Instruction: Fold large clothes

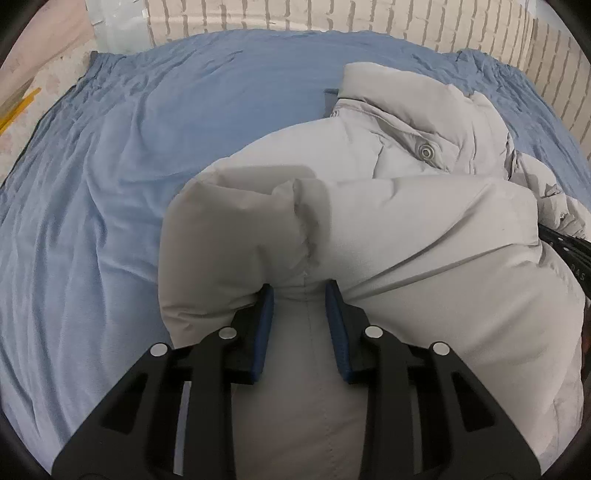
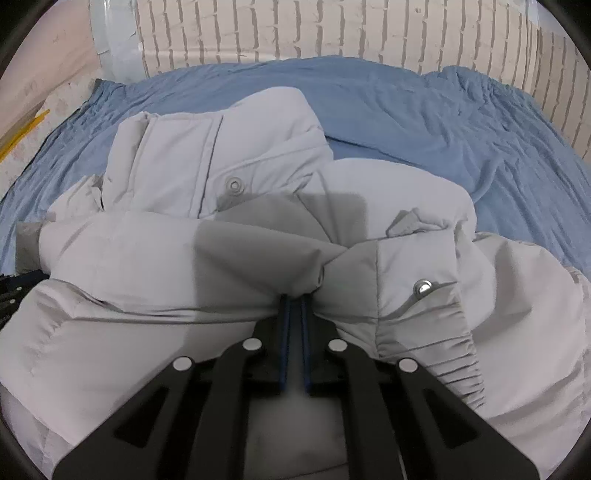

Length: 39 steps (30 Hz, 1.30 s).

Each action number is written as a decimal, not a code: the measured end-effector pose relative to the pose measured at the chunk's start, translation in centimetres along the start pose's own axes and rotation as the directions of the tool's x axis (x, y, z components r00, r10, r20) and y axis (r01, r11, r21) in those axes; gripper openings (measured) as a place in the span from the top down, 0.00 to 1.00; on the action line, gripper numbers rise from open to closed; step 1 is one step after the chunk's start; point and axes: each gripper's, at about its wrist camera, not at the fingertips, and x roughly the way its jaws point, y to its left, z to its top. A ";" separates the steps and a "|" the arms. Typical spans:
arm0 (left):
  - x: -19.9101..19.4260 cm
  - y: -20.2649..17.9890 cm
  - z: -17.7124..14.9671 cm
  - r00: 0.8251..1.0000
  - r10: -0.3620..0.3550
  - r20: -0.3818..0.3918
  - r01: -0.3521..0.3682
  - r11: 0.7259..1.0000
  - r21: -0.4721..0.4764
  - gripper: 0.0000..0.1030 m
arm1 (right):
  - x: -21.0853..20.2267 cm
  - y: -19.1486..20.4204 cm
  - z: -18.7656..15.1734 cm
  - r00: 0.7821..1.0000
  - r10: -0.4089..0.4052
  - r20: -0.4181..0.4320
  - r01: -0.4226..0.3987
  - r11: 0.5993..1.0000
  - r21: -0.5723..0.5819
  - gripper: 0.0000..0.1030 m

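Observation:
A pale grey padded jacket (image 1: 406,229) lies on a blue bedsheet (image 1: 110,177). Its collar with a snap button (image 1: 425,151) points toward the far wall. My left gripper (image 1: 300,295) is shut on a thick bunch of the jacket's fabric, the blue pads (image 1: 266,325) pressed into it on both sides. In the right wrist view the jacket (image 2: 184,258) fills the foreground, with a snap (image 2: 423,286) and an elastic cuff (image 2: 443,350) at right. My right gripper (image 2: 294,295) is shut on a thin fold of the jacket.
The blue sheet (image 2: 443,122) covers the bed to a white brick wall (image 2: 295,33) at the back. A pale floor and a yellow strip (image 1: 18,110) show at far left. The other gripper's black body (image 1: 569,251) peeks out at the right edge.

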 end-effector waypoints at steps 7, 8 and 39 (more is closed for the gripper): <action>-3.9 0.3 -0.9 0.993 -0.120 0.025 0.121 0.989 -0.087 0.62 | -5.4 0.7 -0.4 0.993 0.100 0.061 -0.102 0.994 0.026 0.70; -4.6 -0.5 -1.0 0.991 -0.131 0.032 0.133 0.989 -0.058 0.61 | -5.4 1.4 -0.7 0.994 0.097 0.043 -0.097 0.995 -0.004 0.60; -2.1 -4.8 -3.2 0.998 0.054 0.021 -0.055 0.996 0.063 0.55 | -2.2 3.7 -3.0 0.998 0.015 -0.055 -0.019 0.998 -0.062 0.61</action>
